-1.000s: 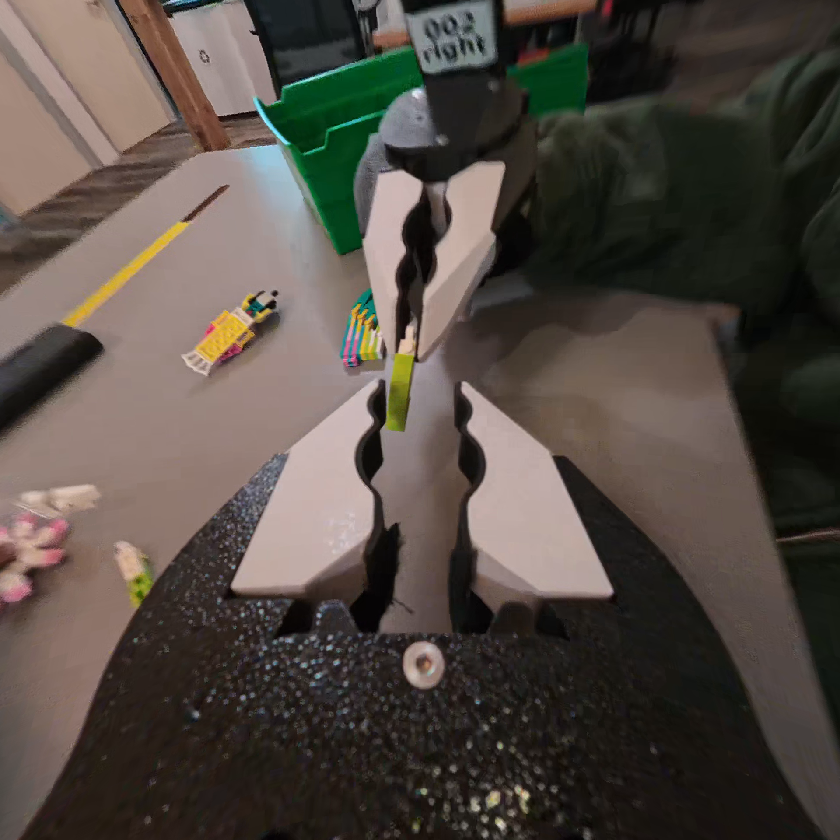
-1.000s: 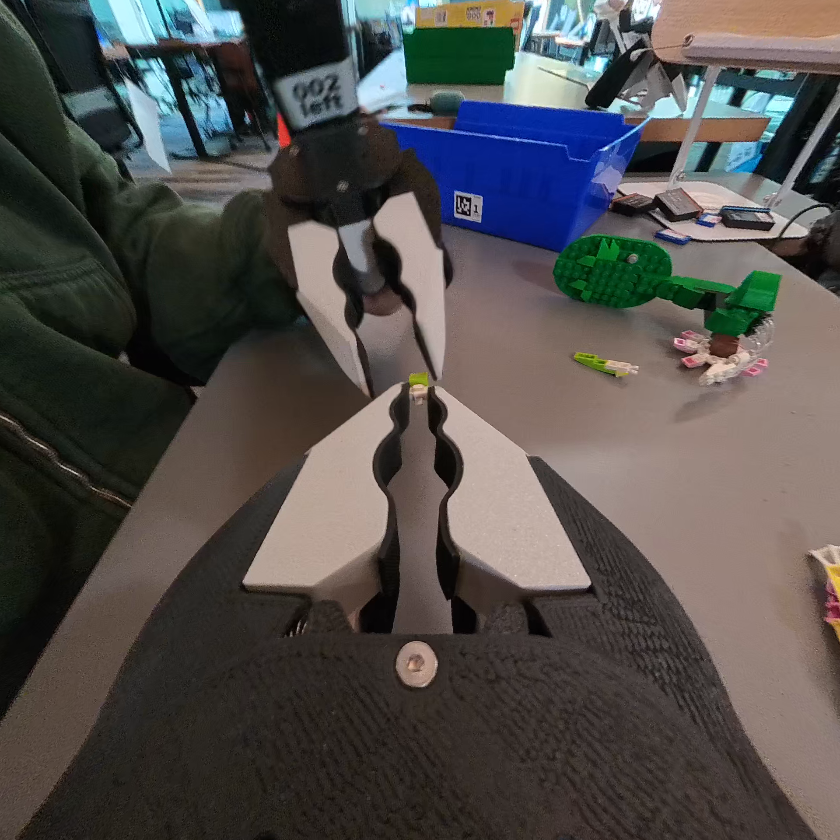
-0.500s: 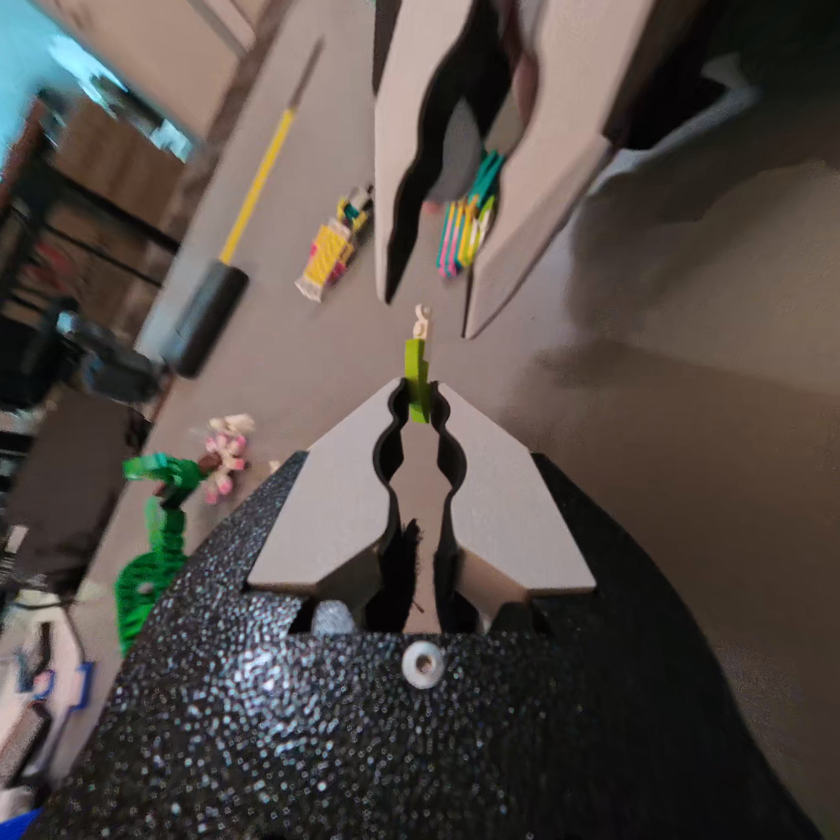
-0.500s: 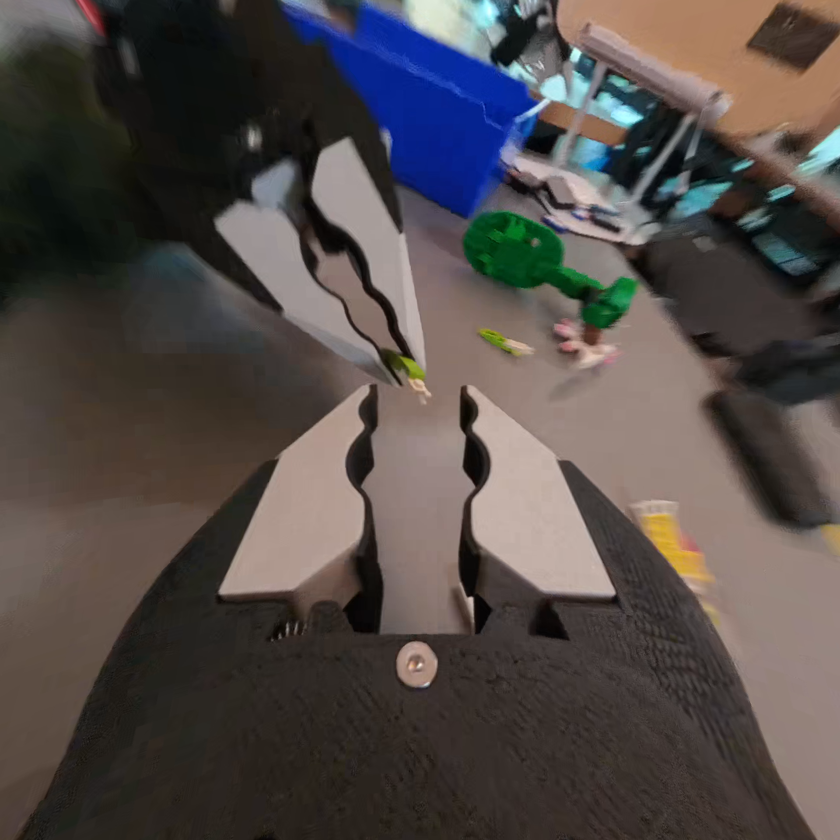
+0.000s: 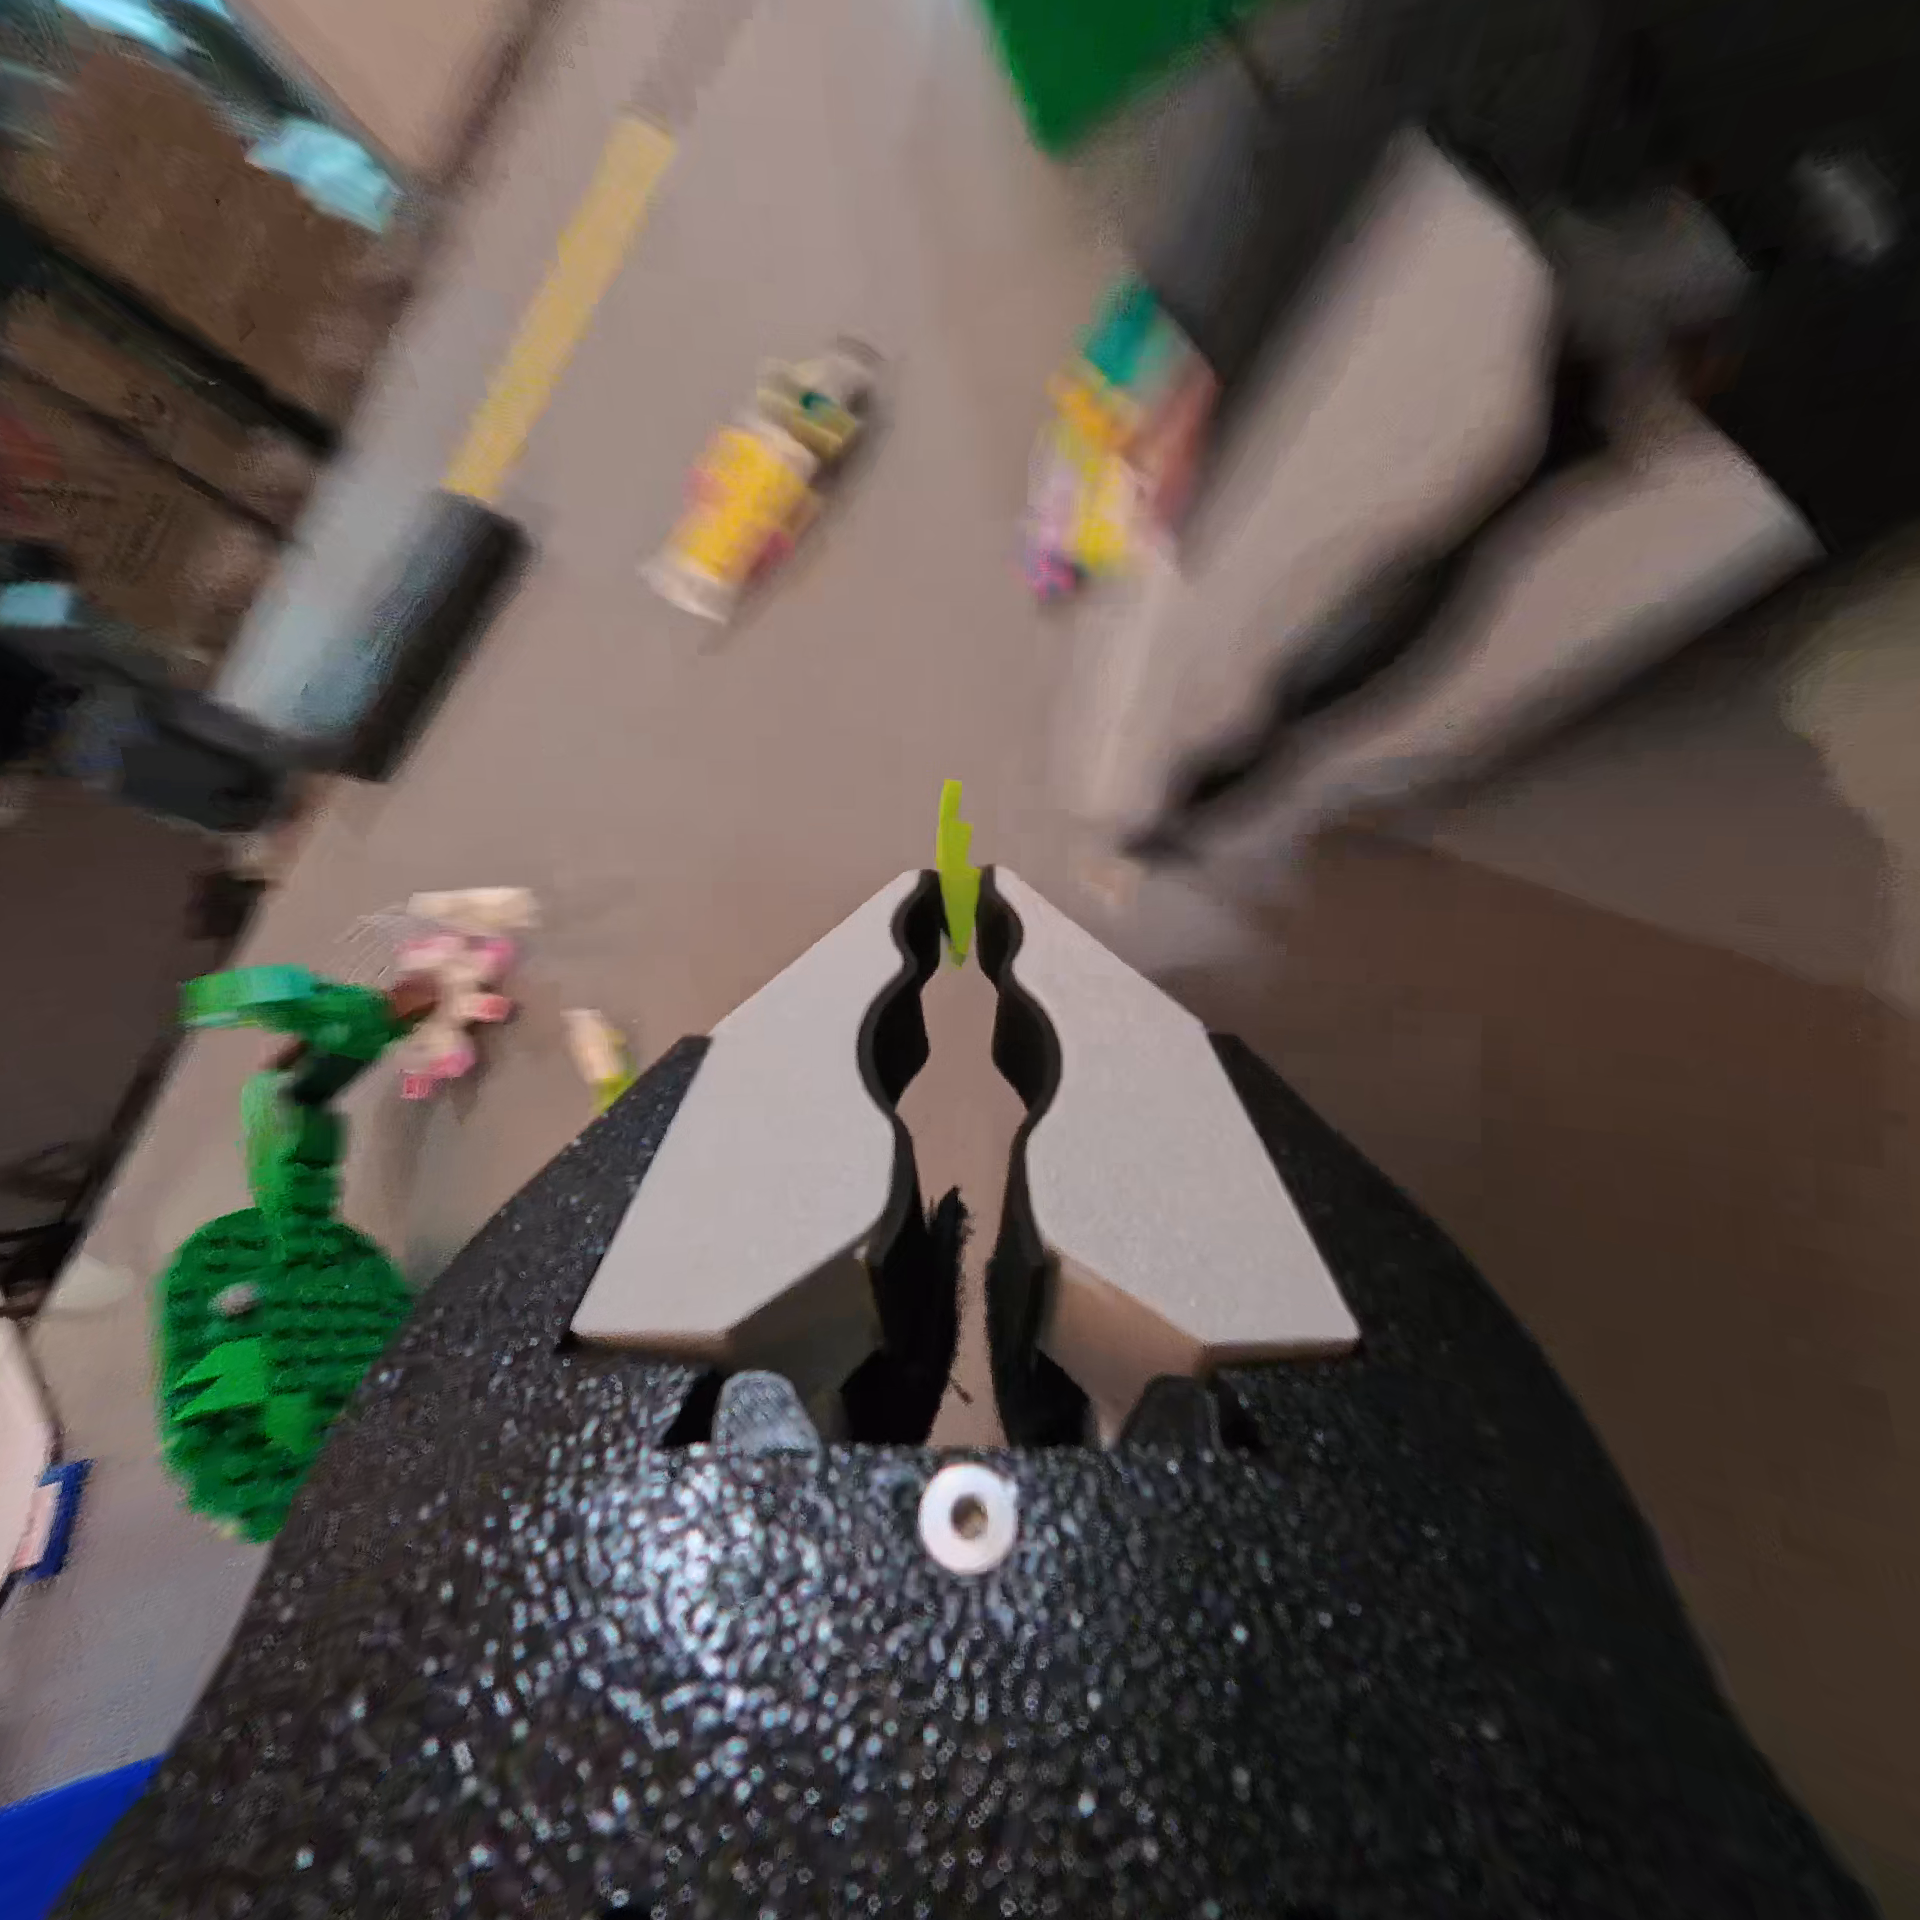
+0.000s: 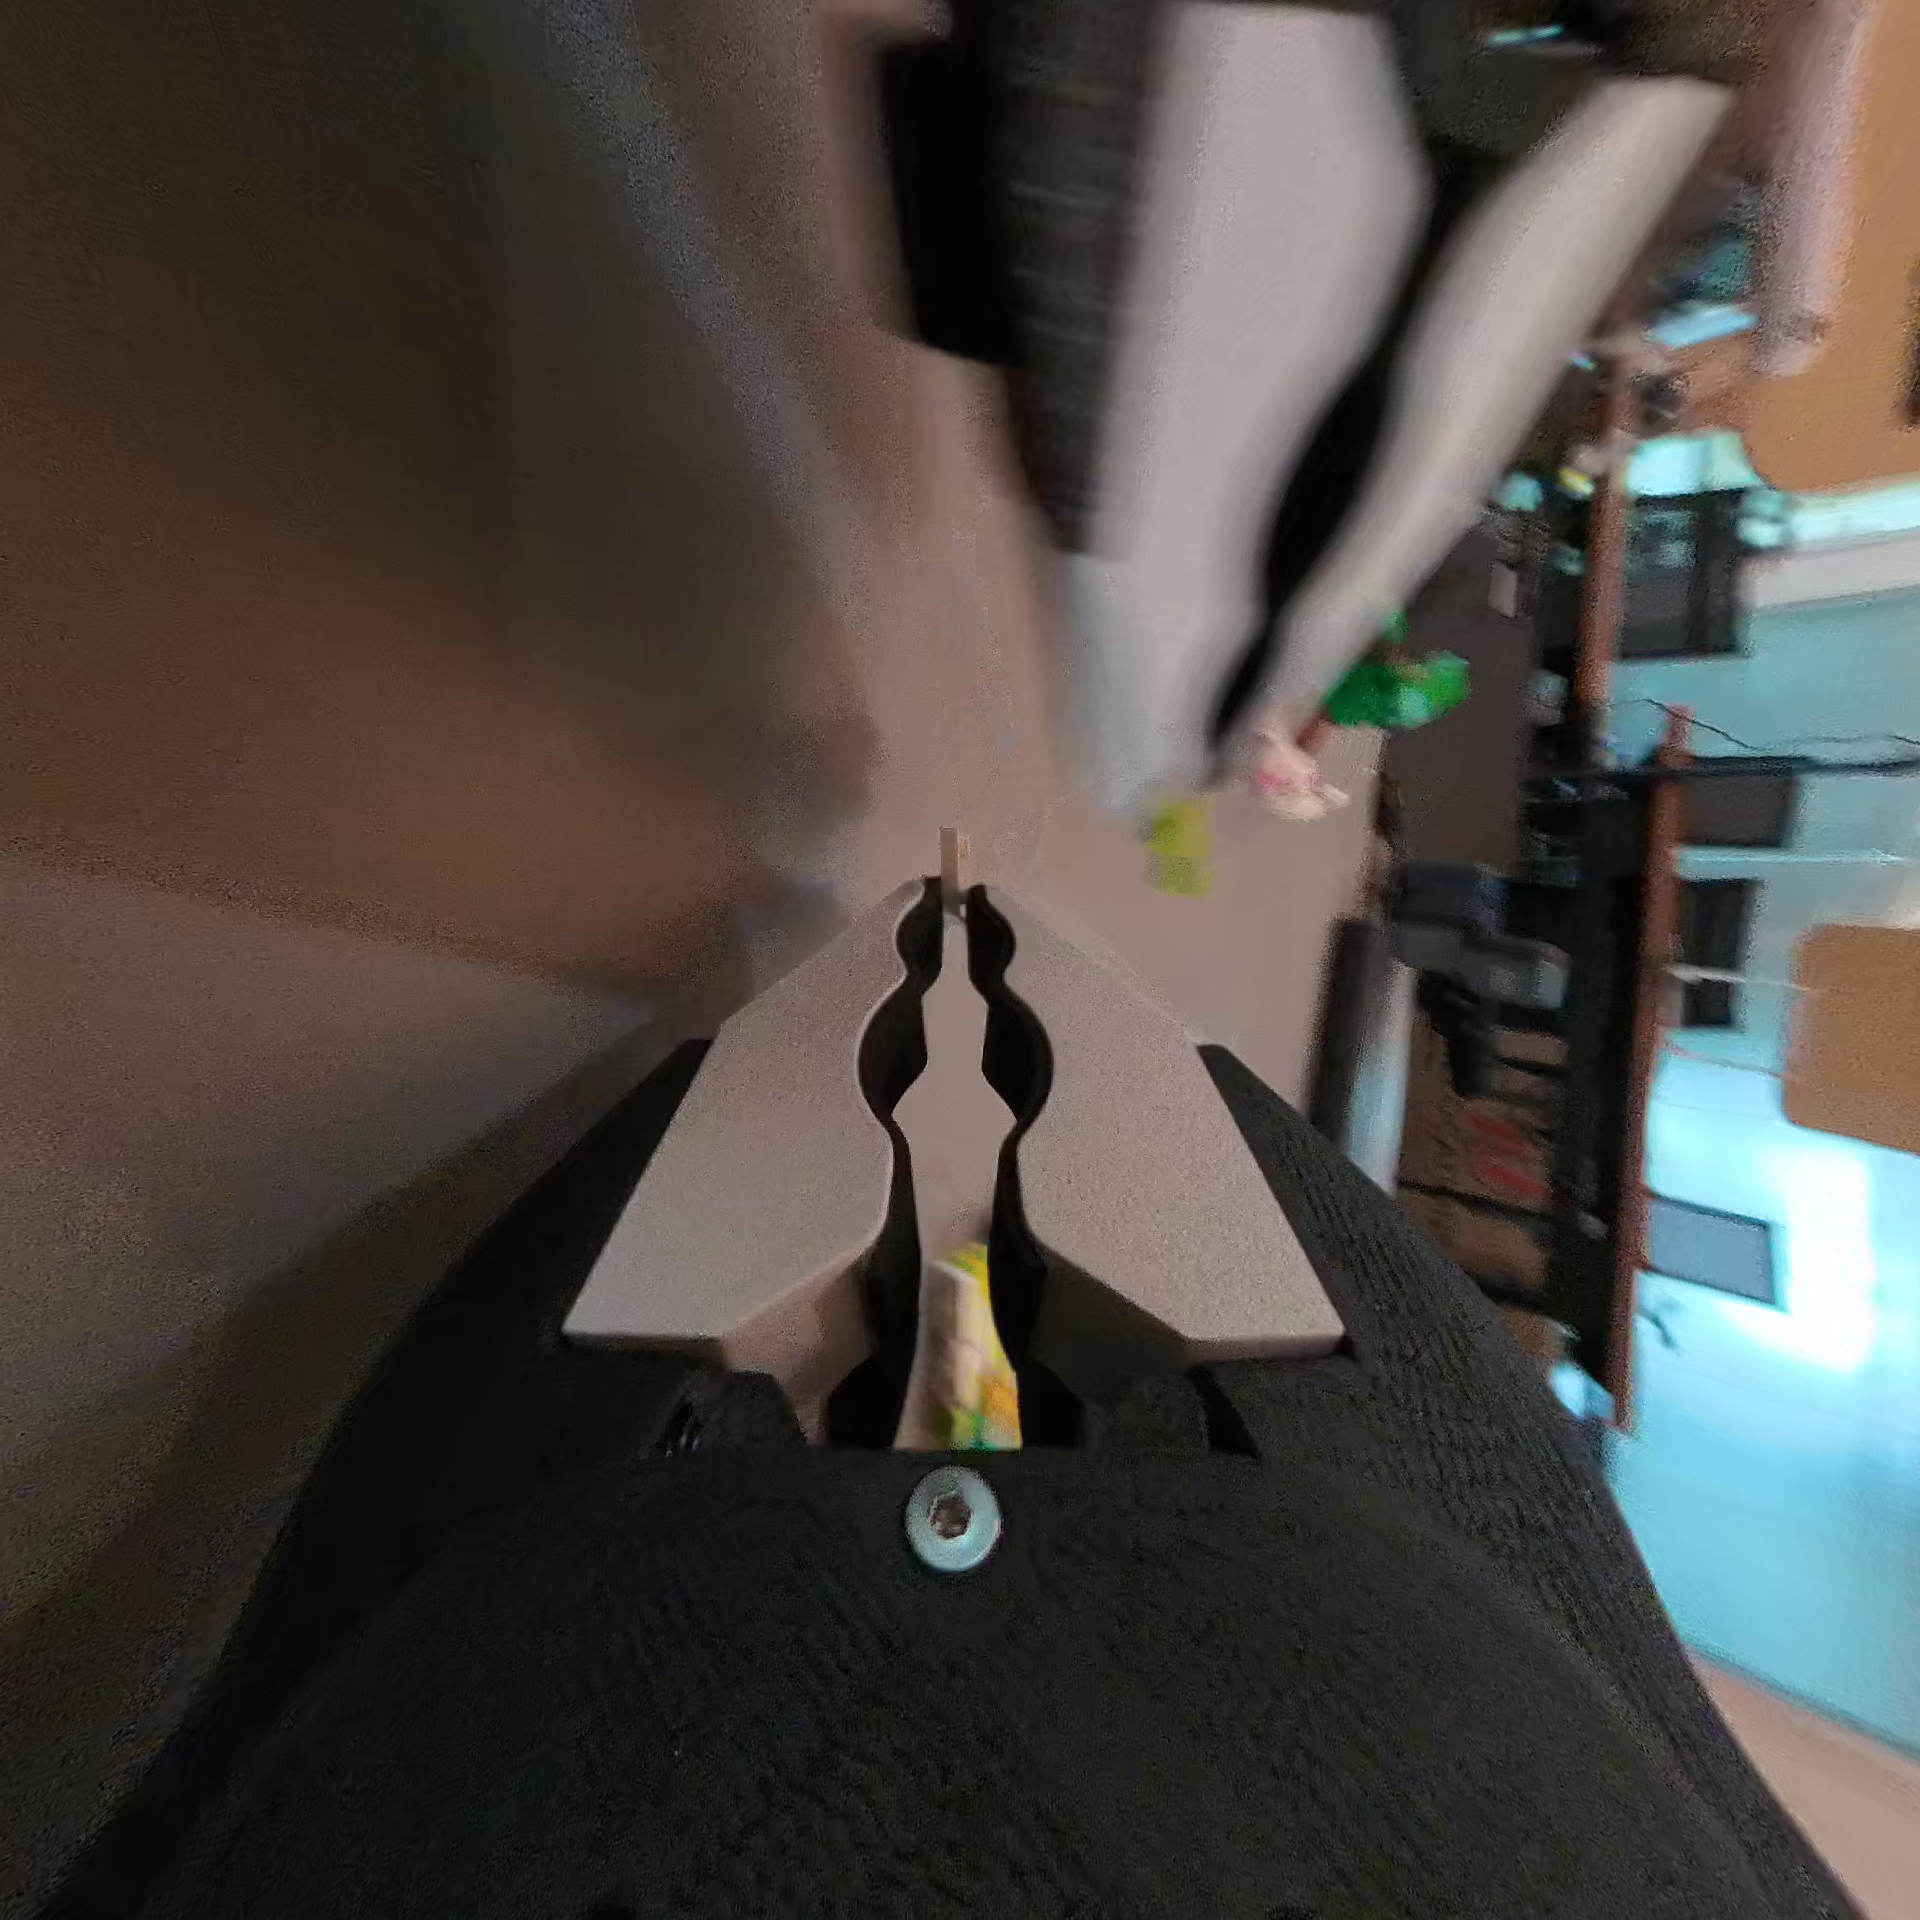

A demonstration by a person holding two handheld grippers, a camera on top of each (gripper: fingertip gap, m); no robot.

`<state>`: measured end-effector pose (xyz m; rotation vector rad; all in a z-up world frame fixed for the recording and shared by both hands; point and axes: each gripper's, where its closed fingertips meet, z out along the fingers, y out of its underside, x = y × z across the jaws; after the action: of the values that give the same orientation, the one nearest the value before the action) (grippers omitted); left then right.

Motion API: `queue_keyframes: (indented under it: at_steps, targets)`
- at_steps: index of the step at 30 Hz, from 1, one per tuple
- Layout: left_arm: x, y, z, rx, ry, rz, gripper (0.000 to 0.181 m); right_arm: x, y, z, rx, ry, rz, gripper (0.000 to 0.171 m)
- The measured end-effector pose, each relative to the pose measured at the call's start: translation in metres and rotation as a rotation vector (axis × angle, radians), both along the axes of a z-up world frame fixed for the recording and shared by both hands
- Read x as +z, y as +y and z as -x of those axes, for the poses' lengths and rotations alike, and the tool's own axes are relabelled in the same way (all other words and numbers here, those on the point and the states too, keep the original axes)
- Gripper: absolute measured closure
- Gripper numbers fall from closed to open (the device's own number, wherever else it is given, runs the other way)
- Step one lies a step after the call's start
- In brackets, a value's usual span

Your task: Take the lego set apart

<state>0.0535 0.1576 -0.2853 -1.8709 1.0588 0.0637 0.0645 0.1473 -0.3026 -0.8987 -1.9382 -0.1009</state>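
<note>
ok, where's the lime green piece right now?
In the left wrist view the lime green piece is pinched upright between the left gripper fingertips, above the grey table.

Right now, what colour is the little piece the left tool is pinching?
Lime green piece, clearest in the left wrist view.

Heavy motion blur, dim warm light, wide-angle edge distortion

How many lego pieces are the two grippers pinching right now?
2: a lime leaf piece in the left gripper, and a small white piece in the right gripper.
</note>
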Motion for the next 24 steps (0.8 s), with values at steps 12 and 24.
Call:
queue_keyframes:
  at_steps: [12, 24]
  targets:
    - [0.147, -0.017, 0.295, 0.8, -0.287, -0.272, 0.174, 0.018, -0.01, 0.027, 0.055, 0.216, 0.108, 0.169]
    - [0.116, -0.036, 0.32, 0.687, -0.815, 0.027, 0.084, 0.091, -0.01, 0.081, 0.103, 0.591, 0.177, 0.169]
